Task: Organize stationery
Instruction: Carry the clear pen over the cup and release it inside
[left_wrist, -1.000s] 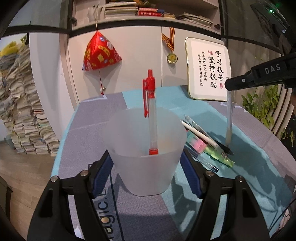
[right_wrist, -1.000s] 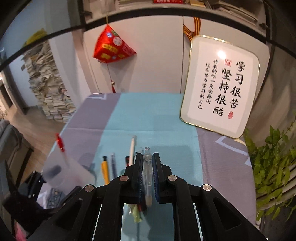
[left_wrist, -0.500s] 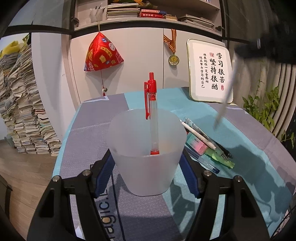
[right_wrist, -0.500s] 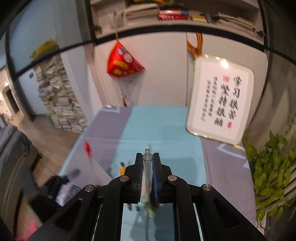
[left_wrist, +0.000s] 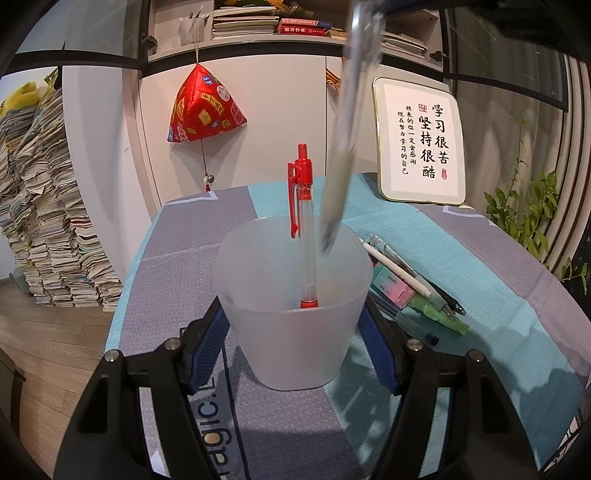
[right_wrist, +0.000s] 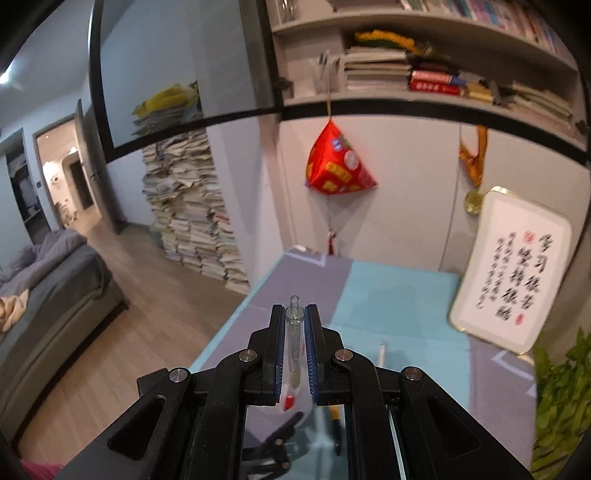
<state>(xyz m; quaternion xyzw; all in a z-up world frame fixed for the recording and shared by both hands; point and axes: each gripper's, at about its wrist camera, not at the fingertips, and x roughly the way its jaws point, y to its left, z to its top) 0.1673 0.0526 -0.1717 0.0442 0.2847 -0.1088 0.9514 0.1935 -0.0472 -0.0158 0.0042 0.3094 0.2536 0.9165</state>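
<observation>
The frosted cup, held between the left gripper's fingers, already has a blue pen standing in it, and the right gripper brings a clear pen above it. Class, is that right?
Not quite: the pen standing in the frosted cup is red, not blue, as the left wrist view shows. The rest holds.
</observation>
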